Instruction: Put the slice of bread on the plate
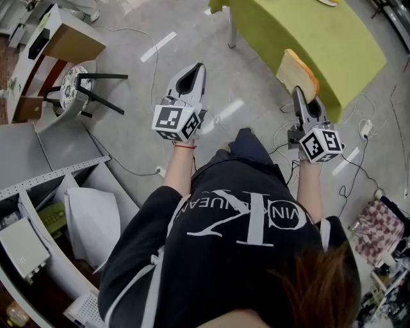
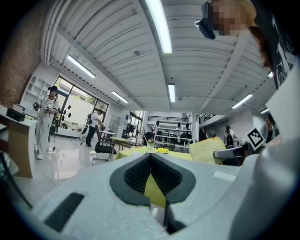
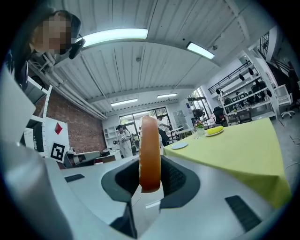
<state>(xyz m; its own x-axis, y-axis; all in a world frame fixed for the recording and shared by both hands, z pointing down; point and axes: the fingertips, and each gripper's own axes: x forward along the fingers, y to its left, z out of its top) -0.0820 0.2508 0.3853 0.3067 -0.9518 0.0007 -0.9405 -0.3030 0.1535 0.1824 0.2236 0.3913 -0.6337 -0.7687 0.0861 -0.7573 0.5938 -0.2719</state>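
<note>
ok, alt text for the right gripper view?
Right gripper shut on a slice of bread held upright on edge, crust toward the camera. Behind it, at right, a yellow-green table with a small plate.

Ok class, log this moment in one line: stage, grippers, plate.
stage: bread not yet plated | left gripper: shut, empty | right gripper: shut on slice of bread, upright | plate: on green table

- The green table (image 1: 307, 38) runs off the head view's top edge, so its far end is out of sight.
- At that edge of the table, a pale thing (image 1: 330, 2) shows only as a sliver, too little to name.
- Over the table's near corner, the slice of bread (image 1: 296, 72) has its lower end hidden behind the right gripper (image 1: 298, 93).
- Far along the table, a yellow thing (image 3: 214, 131) is too small to tell.
</note>
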